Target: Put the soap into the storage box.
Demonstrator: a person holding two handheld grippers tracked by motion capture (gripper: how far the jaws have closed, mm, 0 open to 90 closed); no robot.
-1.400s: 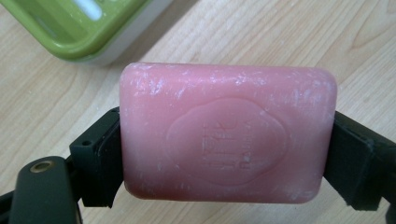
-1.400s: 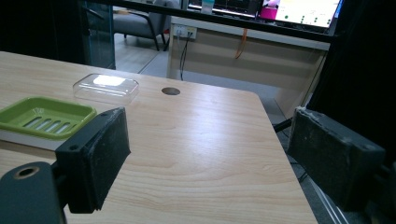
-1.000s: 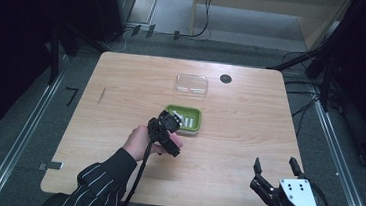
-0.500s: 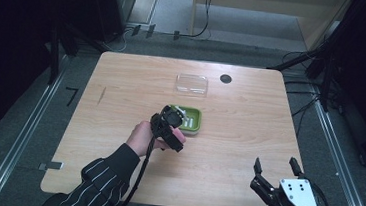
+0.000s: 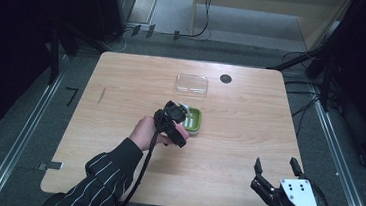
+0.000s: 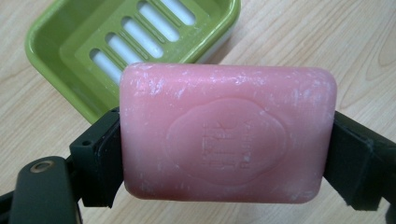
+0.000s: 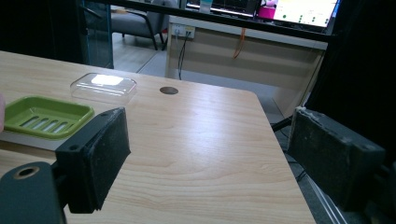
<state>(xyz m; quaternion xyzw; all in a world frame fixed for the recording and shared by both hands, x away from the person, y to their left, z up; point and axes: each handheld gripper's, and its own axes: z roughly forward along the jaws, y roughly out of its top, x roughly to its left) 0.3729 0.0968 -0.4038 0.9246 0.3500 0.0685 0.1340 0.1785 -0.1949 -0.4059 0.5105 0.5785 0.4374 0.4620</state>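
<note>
A pink bar of soap (image 6: pixel 228 133) is clamped between the black jaws of my left gripper (image 6: pixel 224 158), held just above the wood and short of the green soap dish (image 6: pixel 79 35). From above, the left gripper (image 5: pixel 175 124) hovers at the near left edge of that slotted green dish (image 5: pixel 194 118), with the soap (image 5: pixel 180 131) peeking out pink beneath it. My right gripper (image 5: pixel 274 172) rests at the table's near right corner, jaws wide apart and empty. The dish (image 7: pixel 44 116) lies far to its left.
A clear plastic lid (image 5: pixel 191 83) lies behind the dish, next to a dark round cable hole (image 5: pixel 226 78). The wooden table (image 5: pixel 121 92) has bare surface to the left and right. Dark floor and cables surround it.
My left gripper has carried the soap a little forward and to the right, up to the dish's near edge. The right gripper has stayed where it was.
</note>
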